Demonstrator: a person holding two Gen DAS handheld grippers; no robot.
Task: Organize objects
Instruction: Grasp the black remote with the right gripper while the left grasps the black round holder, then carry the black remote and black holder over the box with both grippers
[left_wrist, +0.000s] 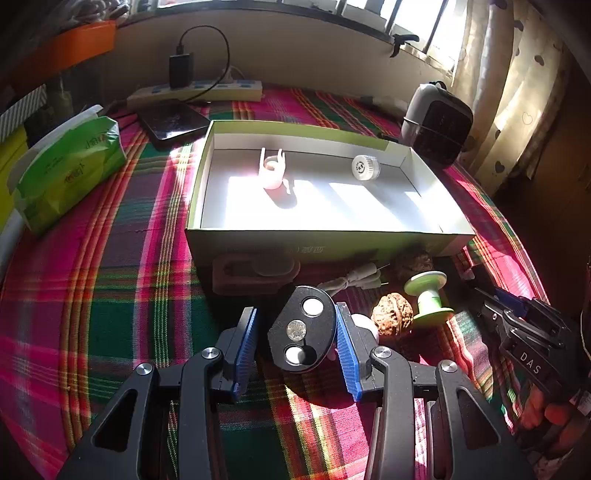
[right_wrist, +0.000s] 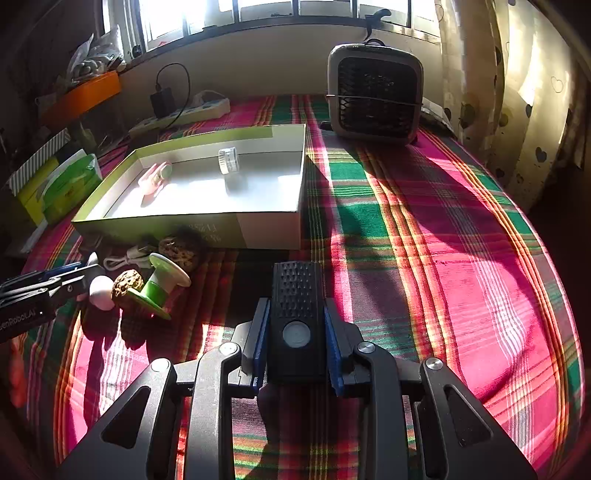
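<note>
Gripping black ribbed device, right gripper fingers narrow; left gripper fingers wide around black oval plate, touching one side only.

Both low, near, facing box

My tongs' pads are blue; the cloth is pink-green plaid; the box is lime outside, white inside.

Figurine & wheel in box; walnut, spool in front.
</note>
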